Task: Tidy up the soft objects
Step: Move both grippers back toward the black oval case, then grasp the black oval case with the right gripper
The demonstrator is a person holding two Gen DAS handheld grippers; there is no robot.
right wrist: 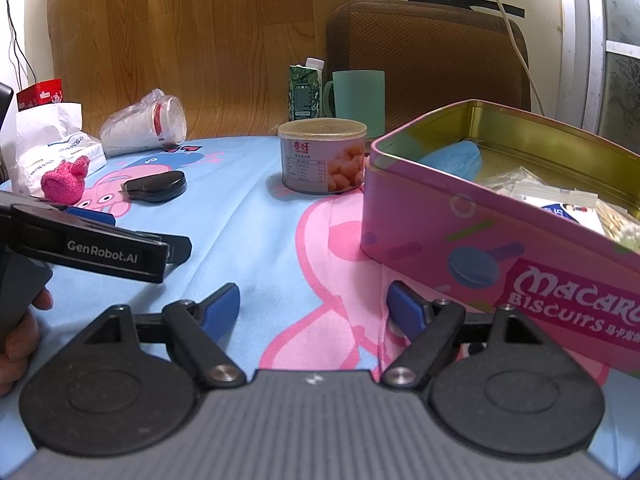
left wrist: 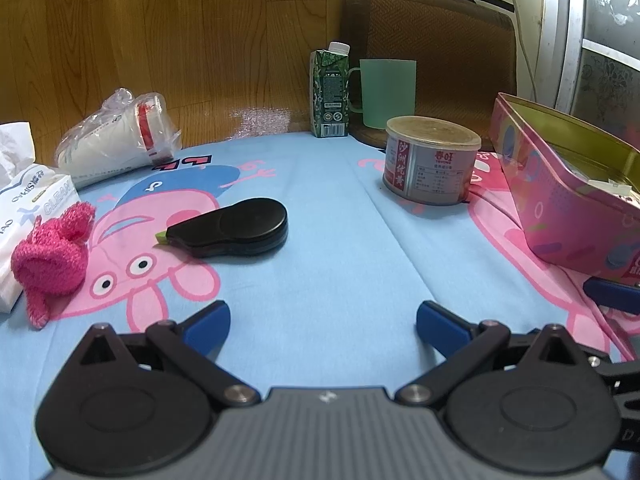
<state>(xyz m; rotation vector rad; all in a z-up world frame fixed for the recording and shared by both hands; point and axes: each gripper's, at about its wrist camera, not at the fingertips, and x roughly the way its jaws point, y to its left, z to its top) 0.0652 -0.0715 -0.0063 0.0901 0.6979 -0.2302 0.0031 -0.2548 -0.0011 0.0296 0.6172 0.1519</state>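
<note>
A fuzzy pink sock (left wrist: 50, 256) lies at the left on the blue cartoon tablecloth, against a tissue pack (left wrist: 28, 208); it also shows small in the right wrist view (right wrist: 64, 182). A pink biscuit tin (right wrist: 500, 216) stands open at the right, holding a blue soft item (right wrist: 454, 160) and packets; the left wrist view shows its side (left wrist: 576, 200). My left gripper (left wrist: 323, 322) is open and empty, well right of the sock. My right gripper (right wrist: 316, 310) is open and empty, just in front of the tin.
A black tape dispenser (left wrist: 236, 226) lies mid-table. A food can (left wrist: 430, 160), a green carton (left wrist: 329, 94) and a green mug (left wrist: 386, 92) stand behind. Bagged paper cups (left wrist: 116, 136) lie at the back left. A wooden wall and a chair back close the far side.
</note>
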